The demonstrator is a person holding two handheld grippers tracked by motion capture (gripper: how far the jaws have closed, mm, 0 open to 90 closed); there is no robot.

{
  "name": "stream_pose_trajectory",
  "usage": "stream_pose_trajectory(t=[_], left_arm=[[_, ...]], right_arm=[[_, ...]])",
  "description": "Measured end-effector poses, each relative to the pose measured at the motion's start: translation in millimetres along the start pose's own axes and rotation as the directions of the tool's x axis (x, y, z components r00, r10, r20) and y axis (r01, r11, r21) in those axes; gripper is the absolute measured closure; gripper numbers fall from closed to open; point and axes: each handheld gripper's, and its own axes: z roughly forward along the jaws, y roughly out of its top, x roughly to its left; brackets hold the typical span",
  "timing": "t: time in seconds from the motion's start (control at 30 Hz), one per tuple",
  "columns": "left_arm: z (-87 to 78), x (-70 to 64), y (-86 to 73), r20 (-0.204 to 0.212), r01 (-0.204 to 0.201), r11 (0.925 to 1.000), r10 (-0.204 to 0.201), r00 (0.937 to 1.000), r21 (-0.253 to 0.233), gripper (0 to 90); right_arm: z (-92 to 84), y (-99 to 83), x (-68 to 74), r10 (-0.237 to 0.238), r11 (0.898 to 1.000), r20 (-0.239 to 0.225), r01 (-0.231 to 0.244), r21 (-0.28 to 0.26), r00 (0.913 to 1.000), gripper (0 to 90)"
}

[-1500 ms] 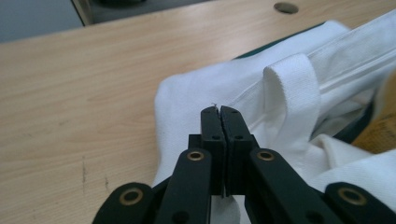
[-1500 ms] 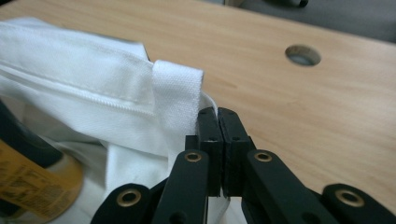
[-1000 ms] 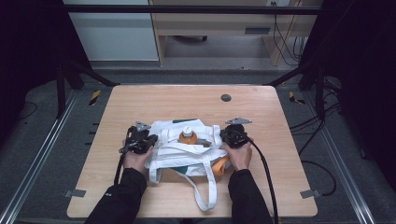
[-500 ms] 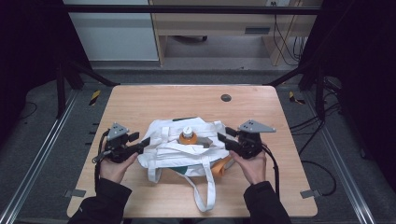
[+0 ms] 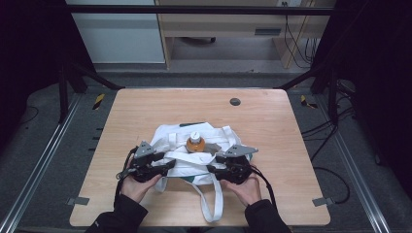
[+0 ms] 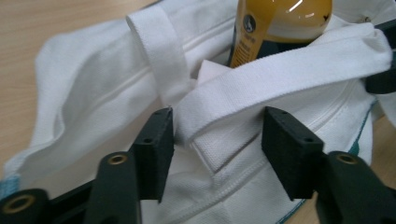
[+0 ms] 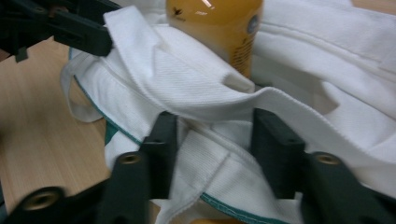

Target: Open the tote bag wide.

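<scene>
While one orange-capped bottle [image 5: 195, 143] is standing upright between them, two grippers are straddling one white tote bag [image 5: 194, 160]: left gripper [image 6: 217, 140] and right gripper [image 7: 212, 140], jaws apart, are each bracketing a strap fold.

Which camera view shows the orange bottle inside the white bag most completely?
The high view: there the orange bottle stands upright in the white bag, with its white cap visible. The left gripper view and right gripper view show its lower body from close, with the top cut off.
</scene>
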Motion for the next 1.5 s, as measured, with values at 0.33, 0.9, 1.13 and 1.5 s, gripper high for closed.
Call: stream_pose_trajectory(t=[0.33,0.9,1.13,1.5], left_arm=[[4.1,-6.5,-12.7,-0.019,-0.048,0.9929,0.05,0.9986,0.109,76.2],[-11.4,-16.6,-27.4,-0.029,-0.085,0.9963,0.086,0.9959,0.015,61.8],[-43.7,-7.7,-24.2,-0.057,-0.059,0.9893,0.052,0.997,-0.134,48.6],[-46.4,26.7,-7.6,-0.195,-0.04,0.987,0.009,0.9807,-0.156,43.6]], right_arm=[[-0.6,-10.5,15.5,-0.046,0.998,-0.029,0.047,0.032,0.9985,81.0],[-10.3,-27.8,15.5,-0.017,0.999,-0.047,0.016,-0.04,0.9987,65.4],[-45.1,-17.1,0.4,0.023,0.986,0.016,-0.02,-0.167,0.9996,54.1],[-63.9,-5.9,-42.1,0.091,0.977,0.254,-0.037,-0.209,0.963,48.0]])
